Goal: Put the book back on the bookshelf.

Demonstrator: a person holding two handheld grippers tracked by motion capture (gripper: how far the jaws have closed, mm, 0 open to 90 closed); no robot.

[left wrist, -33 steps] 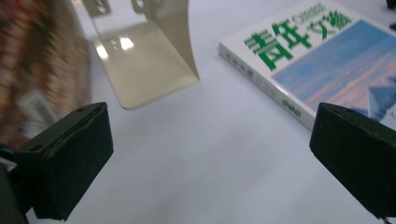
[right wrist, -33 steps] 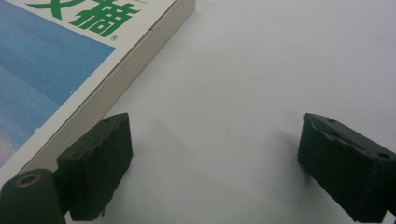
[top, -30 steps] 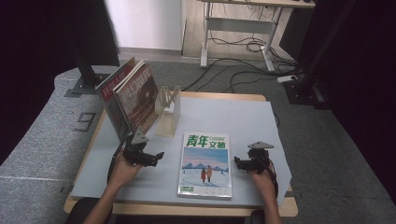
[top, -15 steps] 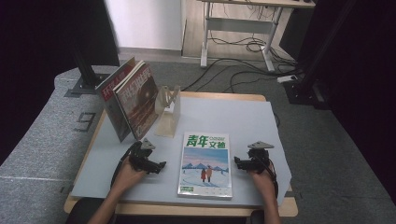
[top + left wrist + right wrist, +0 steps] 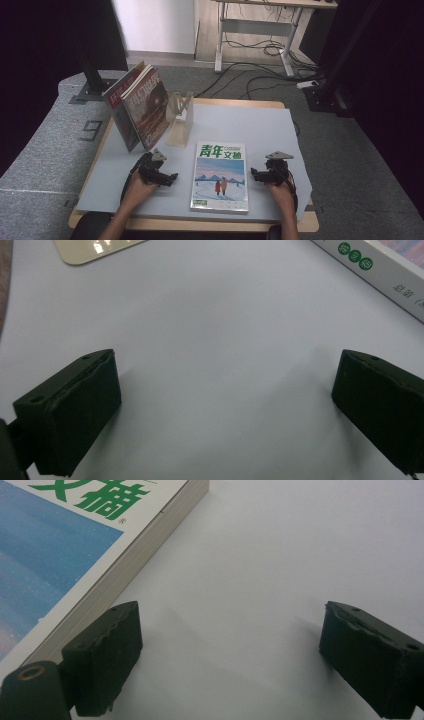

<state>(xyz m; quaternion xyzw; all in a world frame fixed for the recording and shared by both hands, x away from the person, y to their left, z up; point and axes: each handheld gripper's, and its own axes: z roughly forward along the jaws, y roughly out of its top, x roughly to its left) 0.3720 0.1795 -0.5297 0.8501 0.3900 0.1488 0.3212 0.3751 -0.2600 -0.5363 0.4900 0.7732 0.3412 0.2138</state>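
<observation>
Grey carpet floor w/ cables runs behind a wood table that has a pale grey mat on top. On the mat, mid-front, lies the magazine flat, cover up: green letters, blue snowy pic w/ two small people. It sits between the two tongs.

Left gripper is just beside the mag's left edge, low by the mat, not touching it. Its jaws stand wide apart w/ nothing but bare mat between them; in the left gripper view the mag corner shows top right.

Right gripper is near the mag's right edge. Jaws wide apart too, nothing held; in the right gripper view one jaw sits just beside the mag's page edge.

At back left, two more mags lean tilted by a clear stand.
</observation>
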